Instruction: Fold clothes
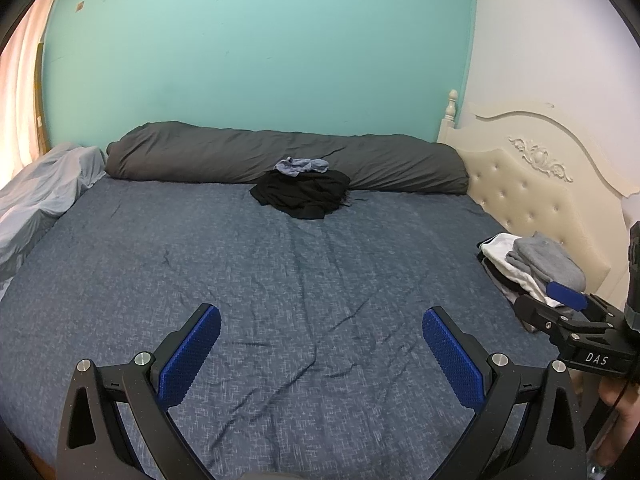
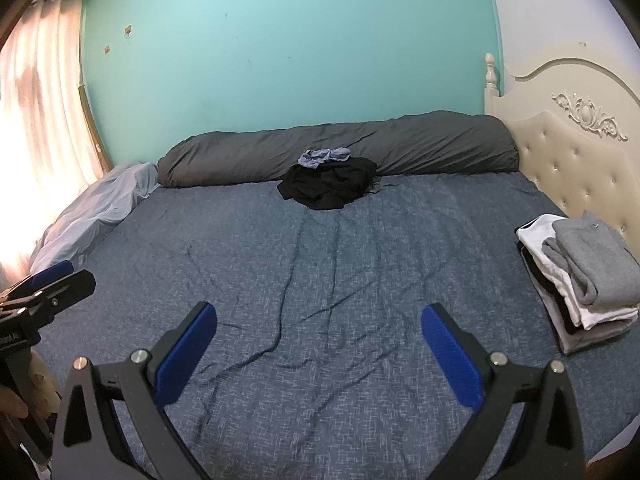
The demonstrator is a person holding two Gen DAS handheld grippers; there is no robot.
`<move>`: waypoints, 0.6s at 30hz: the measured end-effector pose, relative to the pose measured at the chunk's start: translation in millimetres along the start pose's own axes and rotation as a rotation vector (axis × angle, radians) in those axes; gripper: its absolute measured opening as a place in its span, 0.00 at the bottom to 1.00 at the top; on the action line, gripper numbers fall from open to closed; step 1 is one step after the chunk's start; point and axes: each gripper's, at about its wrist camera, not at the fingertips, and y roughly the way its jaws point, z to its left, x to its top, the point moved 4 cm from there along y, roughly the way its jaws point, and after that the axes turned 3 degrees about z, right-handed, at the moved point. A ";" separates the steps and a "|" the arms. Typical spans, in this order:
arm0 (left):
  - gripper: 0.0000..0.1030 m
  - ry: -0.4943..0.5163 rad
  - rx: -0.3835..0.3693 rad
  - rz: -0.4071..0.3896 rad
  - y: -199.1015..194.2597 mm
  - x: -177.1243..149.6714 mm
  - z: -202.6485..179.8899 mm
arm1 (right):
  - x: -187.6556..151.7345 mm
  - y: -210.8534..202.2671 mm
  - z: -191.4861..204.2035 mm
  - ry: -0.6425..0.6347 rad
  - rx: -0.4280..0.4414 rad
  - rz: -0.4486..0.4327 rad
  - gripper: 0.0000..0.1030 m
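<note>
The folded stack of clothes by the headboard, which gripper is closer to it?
Right. The right gripper reaches up to the folded stack, while the left gripper hovers over the bare middle of the bed, well aside.

both grippers are black, speckled frames with silver round screws at the joints — the left gripper point(image 1: 321, 346) and right gripper point(image 2: 319, 344) carry blue textured pads point(image 1: 190, 356). white letters "das" mark the right one's side.
</note>
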 end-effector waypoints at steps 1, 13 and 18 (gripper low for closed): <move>1.00 0.001 0.001 0.000 1.0 0.8 0.0 | 0.1 0.8 0.1 -0.001 -0.001 0.001 1.00; 1.00 -0.008 -0.007 0.006 12.1 2.7 2.9 | 2.5 14.5 0.4 -0.009 0.001 0.016 1.00; 1.00 -0.008 -0.003 0.006 19.7 5.1 5.6 | 5.3 23.7 1.5 -0.011 0.005 0.021 1.00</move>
